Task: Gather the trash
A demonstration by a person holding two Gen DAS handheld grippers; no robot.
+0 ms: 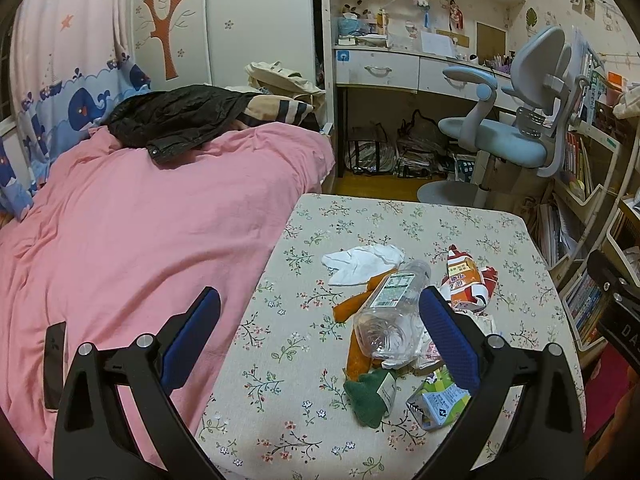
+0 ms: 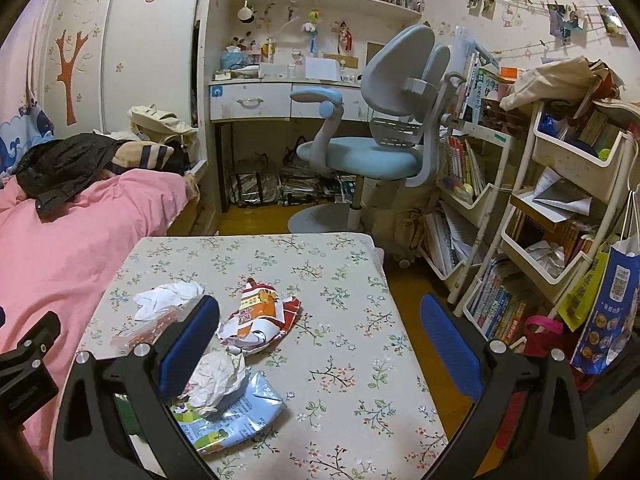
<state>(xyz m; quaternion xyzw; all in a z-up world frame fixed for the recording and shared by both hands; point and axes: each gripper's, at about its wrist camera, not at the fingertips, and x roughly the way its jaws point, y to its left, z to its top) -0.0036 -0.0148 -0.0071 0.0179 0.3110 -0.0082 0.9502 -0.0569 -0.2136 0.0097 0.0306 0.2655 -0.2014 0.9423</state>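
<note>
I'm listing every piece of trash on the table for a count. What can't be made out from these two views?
- Plastic bottle: seen in the left wrist view; in the right wrist view it is hidden behind the right gripper.
- Green pouch: its label is too small to read.
- Orange wrapper: partly hidden under the bottle.
- Milk carton: partly hidden by the left gripper.
- Any trash bin: in neither view.

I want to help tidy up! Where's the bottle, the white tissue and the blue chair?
plastic bottle (image 1: 390, 312), left wrist view, on its clear body.
white tissue (image 1: 362, 262), left wrist view, on its crumpled middle.
blue chair (image 2: 360, 156), right wrist view, on its seat.
</note>
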